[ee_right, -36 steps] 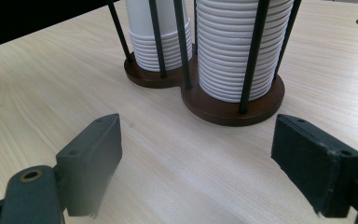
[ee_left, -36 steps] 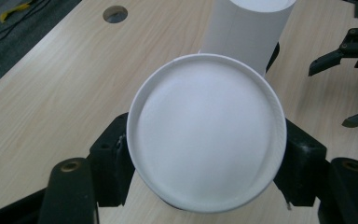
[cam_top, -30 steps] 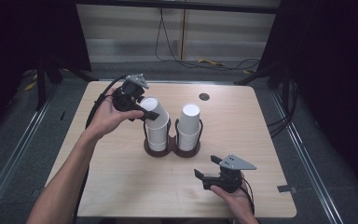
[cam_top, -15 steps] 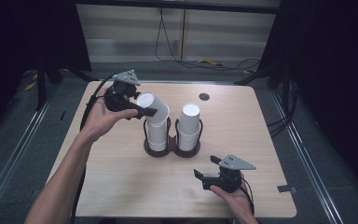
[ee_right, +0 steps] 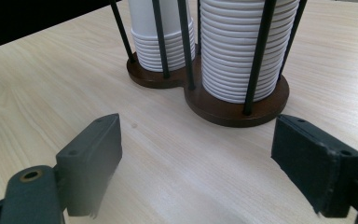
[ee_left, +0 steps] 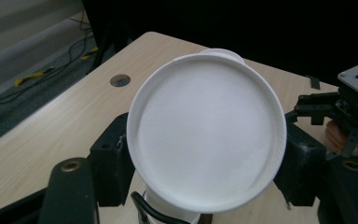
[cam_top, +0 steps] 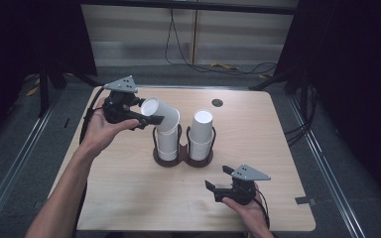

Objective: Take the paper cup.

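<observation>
Left tool (cam_top: 151,119) clamps the top cup (cam_top: 159,113), tilted off the left stack (cam_top: 167,144) in the holder (cam_top: 181,159). Not free yet; right tool (cam_top: 217,178) waits, jaws apart, on the surface (cam_top: 129,188)

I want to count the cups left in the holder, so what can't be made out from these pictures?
- Left stack: high view, top hidden by the tilted cup in the left gripper; left gripper view, that cup's mouth covers it.
- Right stack: right gripper view, top cut off by the edge; high view, rims too small to count.
</observation>
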